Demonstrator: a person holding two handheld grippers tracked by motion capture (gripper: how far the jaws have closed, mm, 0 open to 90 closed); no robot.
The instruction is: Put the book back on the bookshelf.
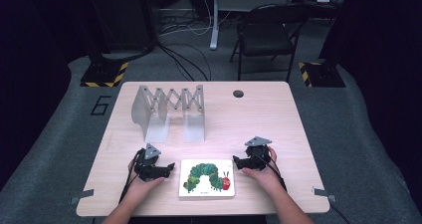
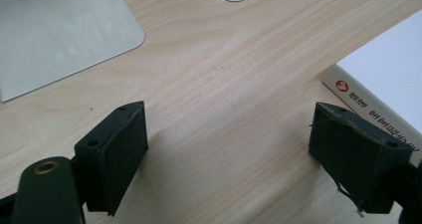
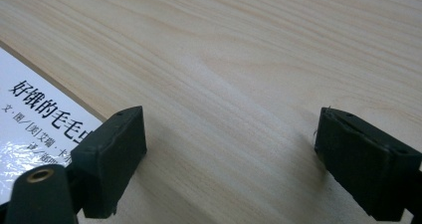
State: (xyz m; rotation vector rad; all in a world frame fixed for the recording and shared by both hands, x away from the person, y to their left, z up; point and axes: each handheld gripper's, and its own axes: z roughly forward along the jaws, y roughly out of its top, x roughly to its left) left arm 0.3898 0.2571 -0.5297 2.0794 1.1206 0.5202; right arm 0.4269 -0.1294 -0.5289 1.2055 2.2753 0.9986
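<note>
On the left of the high view, the left gripper point(image 1: 168, 168) rests low on the counter point(image 1: 268, 114), pointing inward at the picture book point(image 1: 207, 178). Its jaws stand wide apart with only bare wood between them, and in the left gripper view the book's spine edge point(image 2: 370, 112) sits just beside the right-hand jaw, not touching. The left hand point(image 1: 144, 181) lies flat behind the gripper, forearm coming in from the near edge.

The book lies face up near the front edge, midway between the two grippers. Behind it, well apart, stands the grey folding book rack point(image 1: 169, 109).

The right gripper point(image 1: 238, 162) mirrors the left, aimed at the book's opposite side. Its jaws are likewise spread and empty. The cover's printed corner point(image 3: 35, 119) shows just beside one jaw. The right hand point(image 1: 266, 171) rests behind it, wrist low.

To lift the book well, I judge each gripper should slide in level until an edge sits fully between the pads, then close evenly. Pinching only a corner could let the glossy cover slip or the book tilt.
</note>
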